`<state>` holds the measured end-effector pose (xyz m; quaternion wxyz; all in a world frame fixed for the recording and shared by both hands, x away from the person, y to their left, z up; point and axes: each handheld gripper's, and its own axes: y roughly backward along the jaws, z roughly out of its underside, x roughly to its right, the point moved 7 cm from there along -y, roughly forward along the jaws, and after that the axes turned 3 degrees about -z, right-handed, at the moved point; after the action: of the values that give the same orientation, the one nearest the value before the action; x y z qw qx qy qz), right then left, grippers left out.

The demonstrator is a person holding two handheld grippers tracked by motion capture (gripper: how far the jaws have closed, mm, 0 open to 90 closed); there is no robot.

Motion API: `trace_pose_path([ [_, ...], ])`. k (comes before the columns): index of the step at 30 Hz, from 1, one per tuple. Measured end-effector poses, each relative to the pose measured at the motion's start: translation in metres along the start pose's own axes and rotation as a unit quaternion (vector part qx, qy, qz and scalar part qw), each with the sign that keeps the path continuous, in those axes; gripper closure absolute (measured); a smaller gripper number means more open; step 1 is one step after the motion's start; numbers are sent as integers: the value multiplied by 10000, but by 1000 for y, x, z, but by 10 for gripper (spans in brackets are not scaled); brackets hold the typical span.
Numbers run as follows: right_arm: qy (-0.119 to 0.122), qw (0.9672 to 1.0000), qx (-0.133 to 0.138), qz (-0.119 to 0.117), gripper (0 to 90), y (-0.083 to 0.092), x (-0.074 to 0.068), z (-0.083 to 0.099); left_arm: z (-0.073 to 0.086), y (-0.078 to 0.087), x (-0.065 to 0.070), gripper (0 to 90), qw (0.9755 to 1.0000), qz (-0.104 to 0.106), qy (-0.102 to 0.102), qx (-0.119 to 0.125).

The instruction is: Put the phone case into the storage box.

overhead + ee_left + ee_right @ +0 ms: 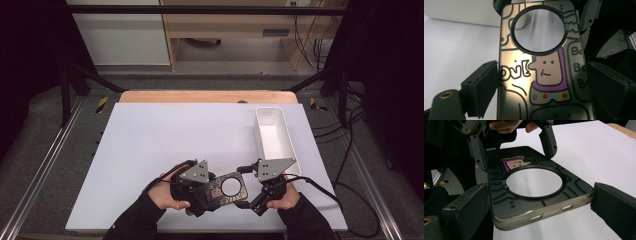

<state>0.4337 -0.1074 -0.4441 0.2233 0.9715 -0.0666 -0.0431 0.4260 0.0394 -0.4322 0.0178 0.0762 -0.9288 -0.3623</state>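
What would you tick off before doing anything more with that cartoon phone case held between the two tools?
1. Left gripper clamped on the phone case: ok, its fingers press both long edges.
2. Right gripper gripping the case: not ok, its fingers stand open around the case's end.
3. Case off the table: ok, lifted.
4. White bin free to receive it: ok, looks empty.
5. Case undamaged: cannot tell.
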Motion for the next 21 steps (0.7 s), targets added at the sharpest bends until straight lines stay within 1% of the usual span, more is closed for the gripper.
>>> trace_pose_path([
  [9, 27, 9999, 4, -162, 22, -3, -4, 1, -3, -2, 4, 116, 9999, 99, -118, 39],
  [20, 27, 9995, 32, -306, 35, -6, -6, 1, -5, -6, 5, 116, 9998, 131, -150, 56],
  [21, 37, 9995, 37, -324, 40, -6, -6, 2, -5, -6, 5, 116, 9998, 125, -175, 47],
])
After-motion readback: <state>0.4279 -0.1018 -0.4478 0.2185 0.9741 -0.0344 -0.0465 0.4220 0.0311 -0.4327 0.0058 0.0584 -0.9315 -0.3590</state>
